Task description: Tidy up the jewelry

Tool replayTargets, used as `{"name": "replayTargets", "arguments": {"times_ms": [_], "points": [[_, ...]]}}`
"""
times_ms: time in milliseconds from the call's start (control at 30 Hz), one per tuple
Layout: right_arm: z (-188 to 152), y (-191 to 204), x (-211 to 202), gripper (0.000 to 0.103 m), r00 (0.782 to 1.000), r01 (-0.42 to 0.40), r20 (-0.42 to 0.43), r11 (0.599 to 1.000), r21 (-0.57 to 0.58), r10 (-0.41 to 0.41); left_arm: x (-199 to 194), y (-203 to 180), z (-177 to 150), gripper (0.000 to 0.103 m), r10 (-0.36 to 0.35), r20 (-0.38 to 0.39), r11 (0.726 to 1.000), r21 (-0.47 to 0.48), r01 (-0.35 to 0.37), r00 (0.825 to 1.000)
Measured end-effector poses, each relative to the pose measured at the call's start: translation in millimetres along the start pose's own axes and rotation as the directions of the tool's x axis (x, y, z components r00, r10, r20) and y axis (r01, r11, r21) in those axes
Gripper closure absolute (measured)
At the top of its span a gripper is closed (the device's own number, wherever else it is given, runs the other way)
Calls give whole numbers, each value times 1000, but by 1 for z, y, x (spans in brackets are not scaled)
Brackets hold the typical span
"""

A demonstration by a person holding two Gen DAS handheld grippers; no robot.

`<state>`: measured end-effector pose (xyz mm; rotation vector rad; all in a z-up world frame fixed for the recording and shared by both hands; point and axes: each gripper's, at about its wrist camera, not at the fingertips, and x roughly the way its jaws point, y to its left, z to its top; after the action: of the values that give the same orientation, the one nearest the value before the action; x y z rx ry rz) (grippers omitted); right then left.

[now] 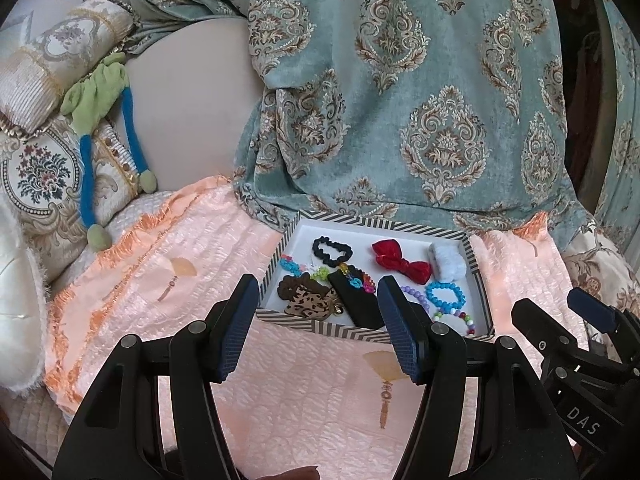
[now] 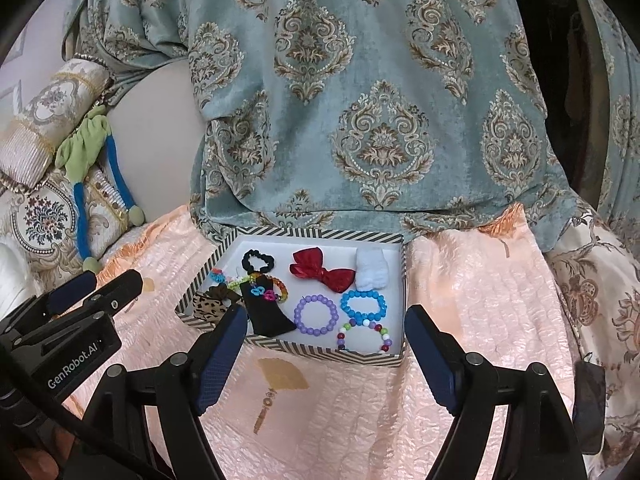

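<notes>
Blue-padded fingers of my right gripper frame the shot, spread wide with nothing between them; my left gripper is likewise parted and empty, its pads bracketing only pink quilted bedspread. No earlier frame lets me speak for their motion.

Ahead of both and slightly below sits the striped-rim jewelry box, flat on the bedspread, its near wall just beyond my fingertips. Inside, laid apart on the white floor, are a purple bead bracelet, a blue bead bracelet, a multicoloured bead bracelet, a red bow, a black scrunchie, a white fluffy piece and a black flat card, whose long axis runs roughly toward me.

I judge the right gripper better placed: the three bracelets lie almost dead centre between its fingers, while from the left they sit off to the right, partly behind a pad.
</notes>
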<state>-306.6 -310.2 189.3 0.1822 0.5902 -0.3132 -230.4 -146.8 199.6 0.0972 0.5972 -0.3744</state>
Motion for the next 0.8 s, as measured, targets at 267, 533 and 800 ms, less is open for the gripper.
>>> {"name": "replayTargets", "arguments": {"times_ms": [267, 533, 800], "points": [[-2, 1, 2, 24, 1000, 0, -9, 1000, -6, 0, 0, 2, -2, 41, 4, -4, 1000, -6, -4, 1000], [-3, 1, 4, 23, 1000, 2, -15, 1000, -5, -2, 2, 2, -4, 41, 5, -11, 1000, -4, -5, 1000], [-5, 0, 7, 23, 1000, -2, -20, 1000, -4, 2, 3, 2, -5, 41, 7, -12, 1000, -3, -7, 1000]]}}
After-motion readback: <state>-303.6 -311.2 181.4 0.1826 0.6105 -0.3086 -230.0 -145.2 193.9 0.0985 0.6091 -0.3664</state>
